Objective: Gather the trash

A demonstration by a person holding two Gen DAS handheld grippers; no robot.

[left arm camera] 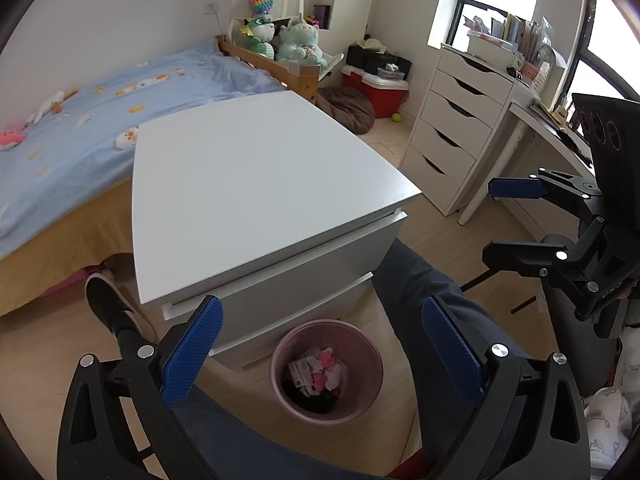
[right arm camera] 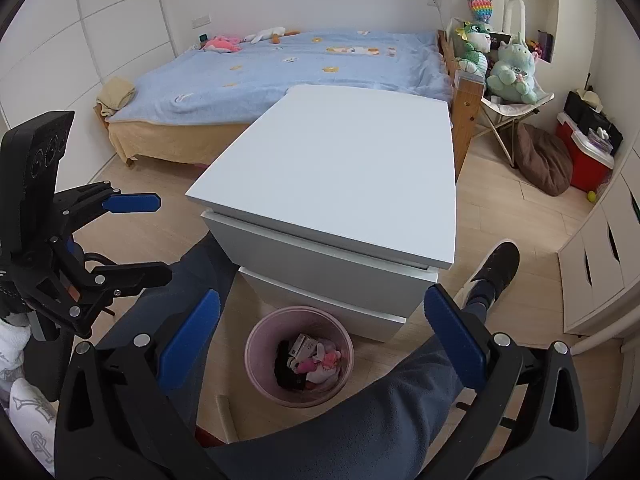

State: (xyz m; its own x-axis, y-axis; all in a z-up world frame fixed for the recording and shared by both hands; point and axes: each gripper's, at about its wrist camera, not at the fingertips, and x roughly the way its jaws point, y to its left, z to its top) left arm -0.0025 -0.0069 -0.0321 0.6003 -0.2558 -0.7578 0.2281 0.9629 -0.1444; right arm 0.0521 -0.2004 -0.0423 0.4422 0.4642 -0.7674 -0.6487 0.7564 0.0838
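We hold both grippers, left (left arm camera: 320,354) and right (right arm camera: 322,342), spread wide and empty, directly above the bin (left arm camera: 280,360); trash (left arm camera: 320,372) sits inside, neither nearer.

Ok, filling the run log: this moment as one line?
left gripper: open, empty | right gripper: open, empty | pink bin: on floor, trash inside | white nightstand: top bare

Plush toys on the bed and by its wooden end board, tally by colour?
Both views combined.
Green: 2, dark green dragon plush and mint unicorn plush
Pink: 1, pink plush near the bed's far end
White: 1, long white plush beside it
Total: 4
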